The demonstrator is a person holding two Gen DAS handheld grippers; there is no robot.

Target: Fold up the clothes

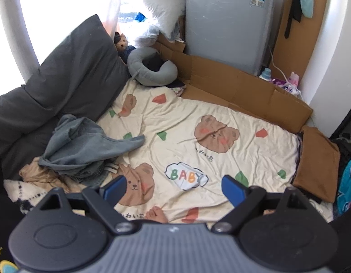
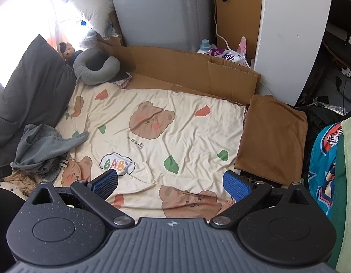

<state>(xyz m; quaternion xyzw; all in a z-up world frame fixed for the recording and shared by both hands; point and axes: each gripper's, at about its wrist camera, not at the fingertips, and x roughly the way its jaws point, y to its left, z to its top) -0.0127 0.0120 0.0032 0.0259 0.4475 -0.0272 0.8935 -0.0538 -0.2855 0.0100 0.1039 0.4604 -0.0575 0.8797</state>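
Over the bed's bear-print sheet (image 1: 198,118), the left gripper (image 1: 174,187) hovers with jaws spread and empty, a crumpled grey garment (image 1: 84,145) heaped on other clothes at the left edge beside a dark pillow (image 1: 68,72). From the right wrist, the right gripper (image 2: 172,183) also hangs with jaws spread, a folded brown garment (image 2: 273,134) lying at the sheet's right edge.

A crumpled grey garment (image 1: 84,145) tops the clothes heap (image 1: 61,168); a brown one (image 2: 273,136) lies folded.
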